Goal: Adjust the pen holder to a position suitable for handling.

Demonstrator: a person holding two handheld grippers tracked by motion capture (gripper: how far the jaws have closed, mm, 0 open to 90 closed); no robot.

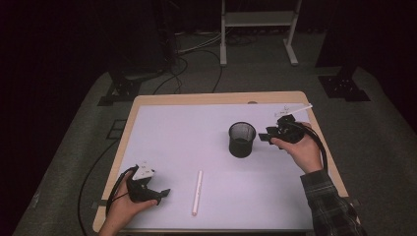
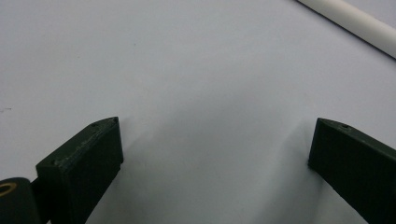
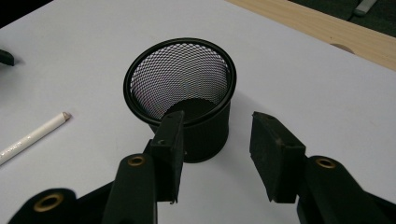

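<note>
A black mesh cup (image 1: 242, 139) stands upright and empty on the white table top (image 1: 187, 132), right of centre. A white pencil-like stick (image 1: 197, 192) lies near the front edge. My right gripper (image 1: 264, 136) hovers just right of the cup, open, jaws pointing at it. In the right gripper view the cup (image 3: 182, 88) sits just beyond the open right gripper (image 3: 217, 119), and the stick (image 3: 32, 135) lies at the left. My left gripper (image 1: 161, 195) rests low at the front left, open. In the left gripper view the left gripper (image 2: 217, 126) is open over bare surface, the stick (image 2: 355, 21) ahead.
The wooden table edge (image 1: 216, 98) frames the white top. Beyond the table are a grey floor with black cables (image 1: 182, 69), a white stand's legs (image 1: 258, 29) and dark stand bases (image 1: 344, 86). A small white piece (image 1: 295, 109) lies at the table's back right corner.
</note>
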